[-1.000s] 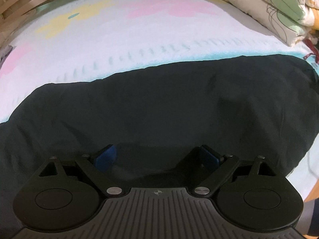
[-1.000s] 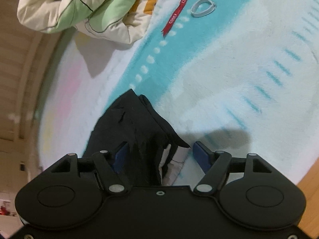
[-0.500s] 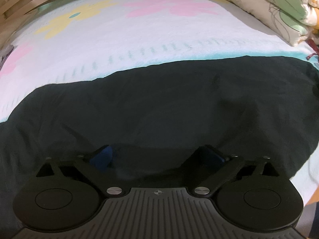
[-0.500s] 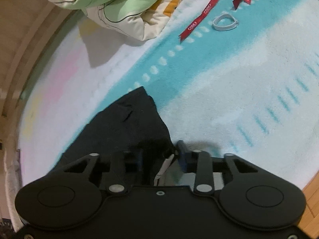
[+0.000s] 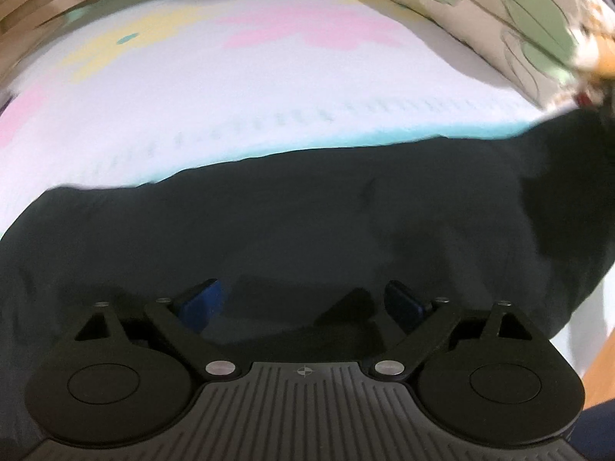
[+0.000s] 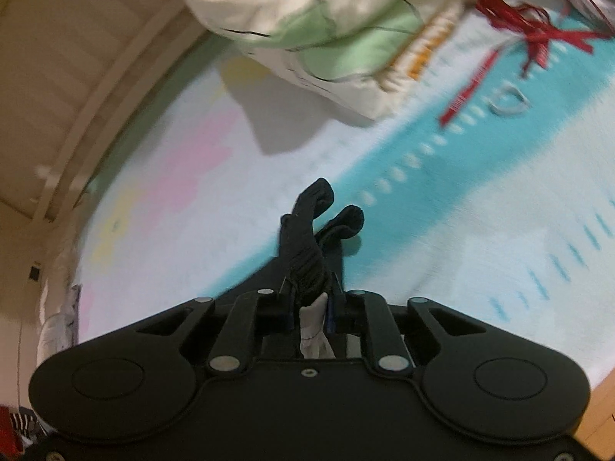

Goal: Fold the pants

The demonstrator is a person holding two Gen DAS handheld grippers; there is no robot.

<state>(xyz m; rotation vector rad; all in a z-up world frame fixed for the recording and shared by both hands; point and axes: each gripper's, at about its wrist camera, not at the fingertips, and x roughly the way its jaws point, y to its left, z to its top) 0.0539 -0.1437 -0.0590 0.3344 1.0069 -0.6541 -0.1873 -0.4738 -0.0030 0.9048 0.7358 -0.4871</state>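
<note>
The black pants [image 5: 307, 223] lie spread across the bed in the left wrist view, from the left edge to the right edge. My left gripper [image 5: 303, 303] is open, low over the near part of the fabric, its blue pads apart. In the right wrist view my right gripper [image 6: 310, 309] is shut on one end of the pants [image 6: 307, 246]. That end is bunched and lifted above the bed, with a white inner label showing between the fingers.
A folded cream and green quilt [image 6: 326, 27] lies at the far side, also in the left wrist view [image 5: 519, 27]. A red ribbon [image 6: 511, 38] and a small white ring [image 6: 509, 101] lie on the teal sheet. The wooden bed edge [image 6: 599, 403] is at lower right.
My right gripper closed on the end of the pants and lifted it off the bed. The left gripper stayed open over the fabric and shifted slightly.
</note>
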